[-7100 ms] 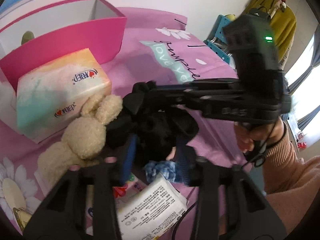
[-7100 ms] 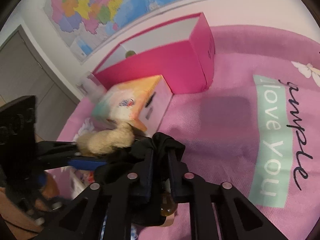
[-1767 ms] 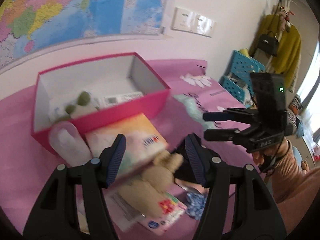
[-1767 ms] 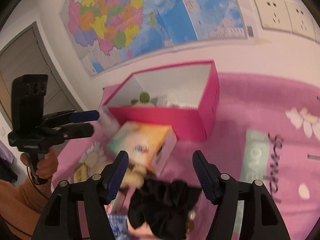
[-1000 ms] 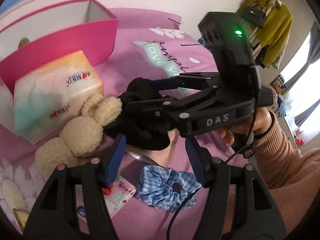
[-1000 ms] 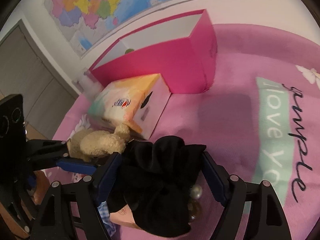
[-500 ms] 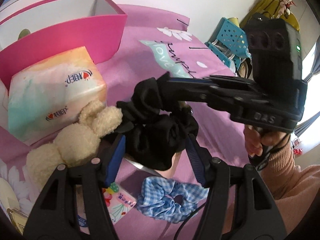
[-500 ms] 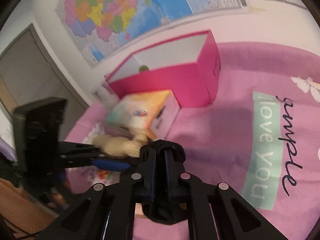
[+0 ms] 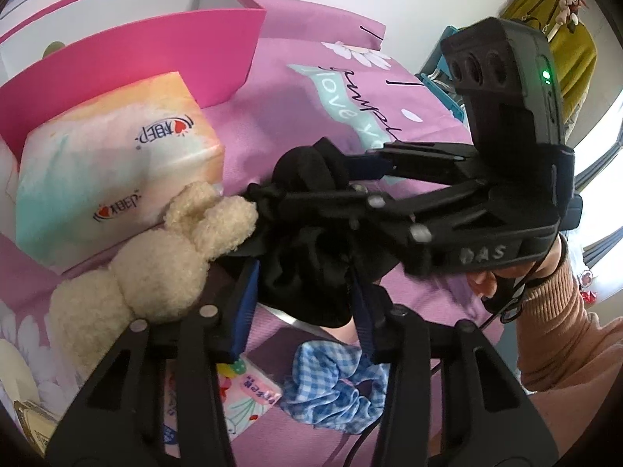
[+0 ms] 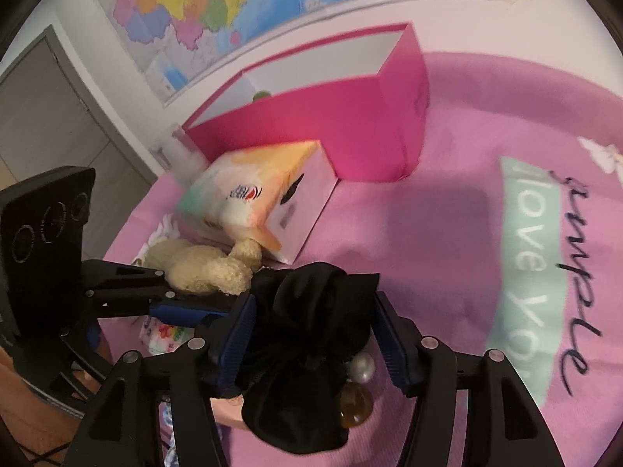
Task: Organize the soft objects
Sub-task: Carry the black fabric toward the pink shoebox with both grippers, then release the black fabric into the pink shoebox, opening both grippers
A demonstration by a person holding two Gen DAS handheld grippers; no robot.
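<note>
A black scrunchie (image 9: 311, 257) with pearl and amber beads (image 10: 360, 366) lies on the pink bedspread. My left gripper (image 9: 303, 303) is half open with its jaws either side of the scrunchie's near edge. My right gripper (image 10: 315, 334) is open around the same scrunchie (image 10: 311, 323), coming in from the right in the left wrist view (image 9: 331, 190). A cream plush bunny (image 9: 155, 268) lies just left of it. A blue checked scrunchie (image 9: 335, 385) lies in front. The open pink box (image 9: 128, 46) stands behind.
A pastel tissue box (image 9: 109, 163) sits between the bunny and the pink box (image 10: 331, 116). A small printed packet (image 9: 241, 393) lies by the blue scrunchie. A small green item (image 10: 261, 96) shows inside the box. A blue crate (image 9: 444, 78) stands beyond the bed.
My right gripper, shut on the black scrunchie half a second ago, has opened wide around it. My left gripper has closed in on the scrunchie and its jaws have narrowed.
</note>
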